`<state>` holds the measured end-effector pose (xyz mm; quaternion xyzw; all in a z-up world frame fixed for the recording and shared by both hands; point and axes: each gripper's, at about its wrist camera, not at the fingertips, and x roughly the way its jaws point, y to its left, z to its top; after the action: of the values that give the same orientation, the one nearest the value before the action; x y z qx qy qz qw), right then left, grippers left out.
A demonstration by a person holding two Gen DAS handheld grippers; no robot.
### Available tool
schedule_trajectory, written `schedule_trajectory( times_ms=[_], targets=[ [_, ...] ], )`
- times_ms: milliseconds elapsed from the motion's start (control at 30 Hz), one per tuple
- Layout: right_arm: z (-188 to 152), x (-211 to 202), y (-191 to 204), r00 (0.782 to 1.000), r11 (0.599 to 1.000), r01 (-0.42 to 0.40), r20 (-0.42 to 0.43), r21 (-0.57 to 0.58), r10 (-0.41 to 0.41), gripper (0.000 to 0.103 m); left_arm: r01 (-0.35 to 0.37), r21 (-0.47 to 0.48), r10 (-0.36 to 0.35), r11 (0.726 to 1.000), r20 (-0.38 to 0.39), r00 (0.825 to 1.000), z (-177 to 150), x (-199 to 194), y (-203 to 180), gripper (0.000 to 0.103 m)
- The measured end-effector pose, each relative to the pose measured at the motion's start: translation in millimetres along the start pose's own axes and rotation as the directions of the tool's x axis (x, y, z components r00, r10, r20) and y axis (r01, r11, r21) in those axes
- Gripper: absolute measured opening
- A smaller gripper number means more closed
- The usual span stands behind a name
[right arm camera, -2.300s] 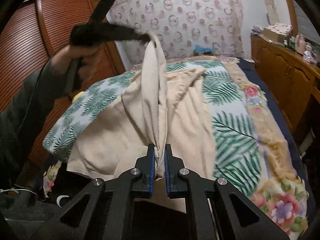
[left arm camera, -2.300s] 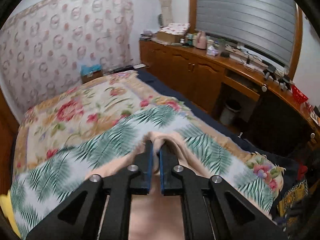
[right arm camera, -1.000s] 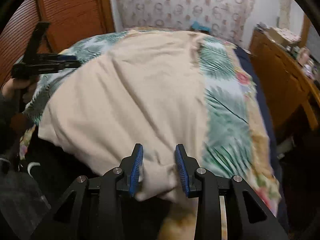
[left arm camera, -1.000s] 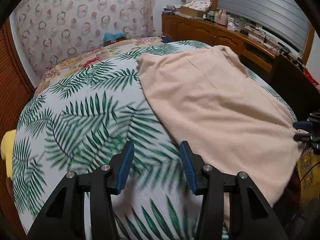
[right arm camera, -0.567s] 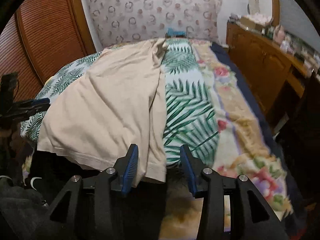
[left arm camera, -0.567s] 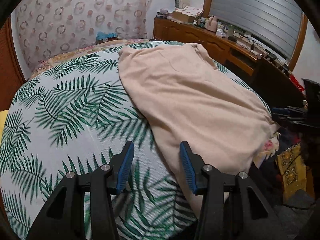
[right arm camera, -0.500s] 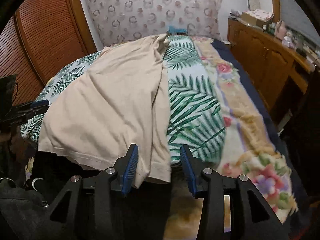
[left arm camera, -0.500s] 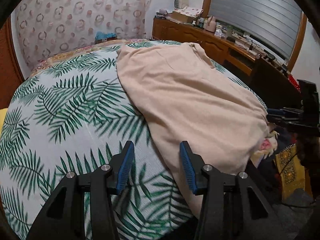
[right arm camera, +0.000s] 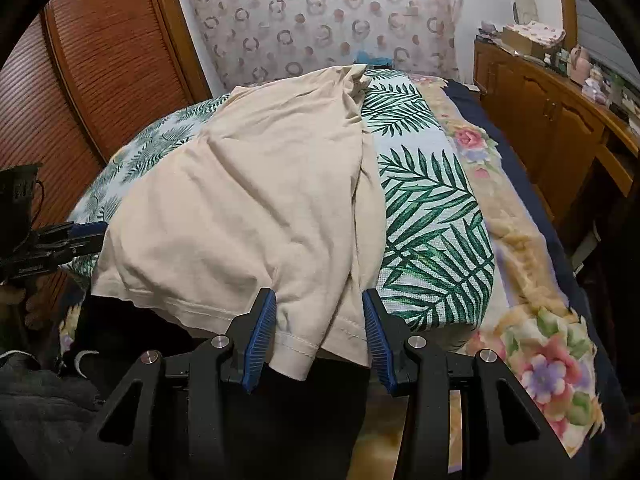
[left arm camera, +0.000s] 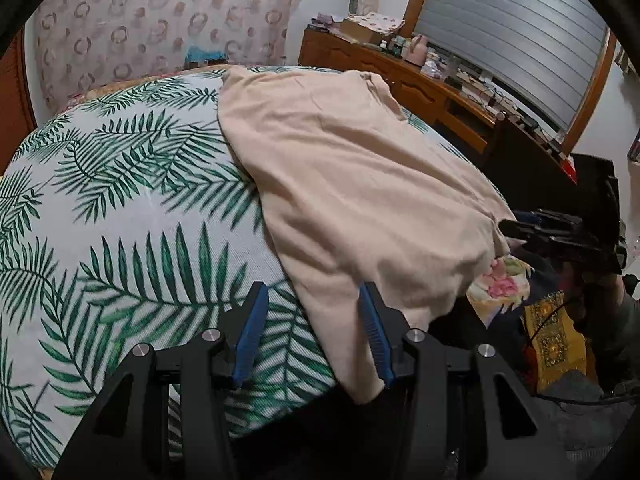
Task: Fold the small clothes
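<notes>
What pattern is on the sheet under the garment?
Green palm fronds on white sheet; clearest in the left wrist view.

A bed (left arm camera: 120, 208) with a palm-leaf cover fills the room. Behind the bed hangs a ring-patterned curtain (right arm camera: 328, 12). Right of the bed stands a wooden cabinet (right arm camera: 560, 112); left, a louvred wardrobe (right arm camera: 104, 60).

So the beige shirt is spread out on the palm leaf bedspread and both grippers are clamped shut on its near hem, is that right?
Not quite. The beige shirt does lie spread on the palm leaf bedspread, but neither gripper is clamped. The right wrist view shows the right gripper open with the hem loose between its jaws, which have just been moving; the left wrist view shows the left gripper open too.
</notes>
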<state>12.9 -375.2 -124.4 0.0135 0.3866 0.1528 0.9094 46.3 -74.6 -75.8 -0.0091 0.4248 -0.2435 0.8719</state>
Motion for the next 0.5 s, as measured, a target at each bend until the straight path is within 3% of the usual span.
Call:
schedule_trajectory(
  times_ms=[200, 433, 467, 500],
  targets=[
    [1, 2, 5, 0.999, 0.998, 0.045, -0.003, -0.031, -0.045, 0.032, -0.006, 0.013, 0.006, 1.0, -0.006, 1.0, -7, 3, -9, 0.048],
    [-1, -1, 7, 0.999, 0.997, 0.035, -0.011, -0.07, -0.036, 0.006, 0.036, 0.018, -0.036, 0.999, -0.009, 0.999, -11, 2, -12, 0.048],
    [-1, -1, 8, 0.999, 0.996, 0.027, -0.015, -0.079, -0.028, 0.006, 0.063, 0.008, -0.063, 0.998, -0.01, 0.998, -11, 2, -11, 0.039],
    [0, -1, 9, 1.0, 0.996, 0.014, -0.02, -0.084, -0.015, 0.005, 0.079, 0.0, -0.079, 0.997, -0.014, 0.997, -11, 2, -10, 0.019]
  ],
)
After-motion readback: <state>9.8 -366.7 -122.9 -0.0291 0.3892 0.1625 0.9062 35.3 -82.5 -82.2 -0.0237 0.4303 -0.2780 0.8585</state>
